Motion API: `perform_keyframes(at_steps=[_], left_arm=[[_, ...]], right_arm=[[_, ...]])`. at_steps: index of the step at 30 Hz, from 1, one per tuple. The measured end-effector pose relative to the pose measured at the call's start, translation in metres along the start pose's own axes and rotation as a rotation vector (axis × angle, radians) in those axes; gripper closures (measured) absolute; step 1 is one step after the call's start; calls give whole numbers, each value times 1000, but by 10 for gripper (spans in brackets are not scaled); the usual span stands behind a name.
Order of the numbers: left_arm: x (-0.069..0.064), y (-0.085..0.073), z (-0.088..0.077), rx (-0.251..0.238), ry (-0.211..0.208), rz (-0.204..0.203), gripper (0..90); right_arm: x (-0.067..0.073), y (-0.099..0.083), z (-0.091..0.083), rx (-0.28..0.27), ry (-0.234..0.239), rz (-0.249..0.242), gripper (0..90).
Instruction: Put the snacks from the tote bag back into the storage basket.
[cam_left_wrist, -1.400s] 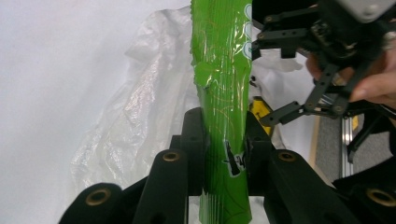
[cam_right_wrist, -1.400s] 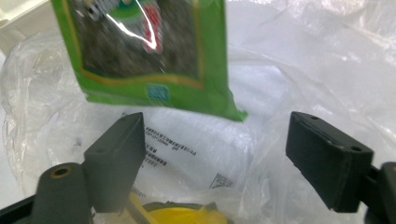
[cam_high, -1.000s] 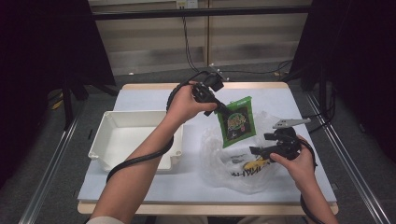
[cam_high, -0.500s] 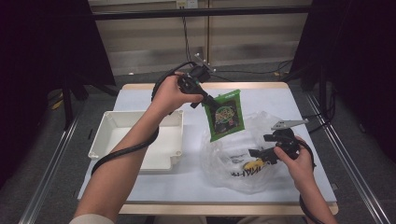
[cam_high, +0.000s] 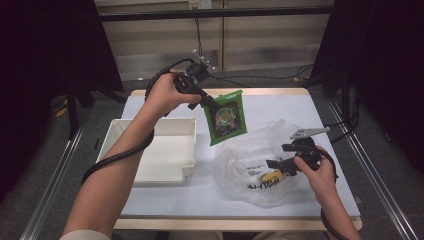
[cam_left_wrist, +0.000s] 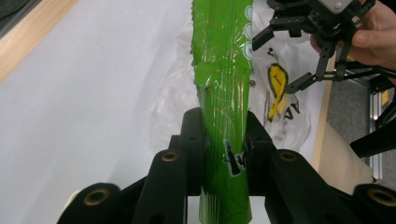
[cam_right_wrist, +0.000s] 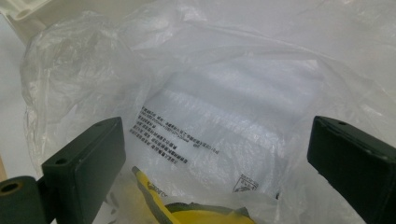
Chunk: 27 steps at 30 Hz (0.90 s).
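Left claw (cam_high: 210, 104) is clamped on the top edge of the green snack packet (cam_high: 226, 117), dangling it above the worktop (cam_high: 280, 102) near the centre of the high view, between the white tray (cam_high: 155, 150) at left and the clear plastic bag (cam_high: 255, 167) at lower right. Right claw (cam_high: 277, 165) sits at the bag with its jaws spread wide, nothing pinched. So the packet looks out of the bag; setting it down, probably in the tray, isn't done yet.
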<state>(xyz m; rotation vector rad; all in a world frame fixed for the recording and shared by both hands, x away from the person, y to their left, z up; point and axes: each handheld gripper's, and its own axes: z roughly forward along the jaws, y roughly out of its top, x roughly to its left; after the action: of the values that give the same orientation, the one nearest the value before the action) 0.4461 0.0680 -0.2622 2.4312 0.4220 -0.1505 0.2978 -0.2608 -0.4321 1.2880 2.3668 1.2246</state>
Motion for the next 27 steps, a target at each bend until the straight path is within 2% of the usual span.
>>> perform_keyframes(at_steps=[1,6,7,8,10,13,15,16,17,18,20,21,26,27], left_arm=[[3,0,-4,28,3,22,750],[10,-9,-15,24,20,-2,747],[13,-11,-18,36,14,13,747],[14,-14,-20,23,21,0,747],[17,-18,-25,24,20,13,747],[23,-28,-36,49,44,30,745],[26,-31,-41,49,49,31,744],[28,-35,-43,41,61,18,744],[33,-41,-51,57,70,22,744],[33,-41,-51,57,70,22,744],[38,-50,-58,42,80,12,744],[42,-52,-62,76,89,47,744],[49,-67,-66,87,113,19,744],[54,-75,-68,94,119,19,745]], right_arm=[[0,0,0,1,0,-1,43],[-1,0,-1,-1,3,-2,43],[-1,0,-1,-2,3,-2,43],[-1,0,-1,-1,4,-2,43],[0,0,0,2,6,-4,43],[0,-1,1,11,4,-1,43],[-1,-2,1,10,3,3,44],[-1,-2,1,10,3,3,44],[-1,-2,1,14,3,1,44],[-1,-2,1,14,3,1,44],[-2,-2,1,13,2,1,46],[-2,-2,1,13,3,1,46],[-2,-4,1,16,4,1,46],[-2,-4,1,15,7,2,46]])
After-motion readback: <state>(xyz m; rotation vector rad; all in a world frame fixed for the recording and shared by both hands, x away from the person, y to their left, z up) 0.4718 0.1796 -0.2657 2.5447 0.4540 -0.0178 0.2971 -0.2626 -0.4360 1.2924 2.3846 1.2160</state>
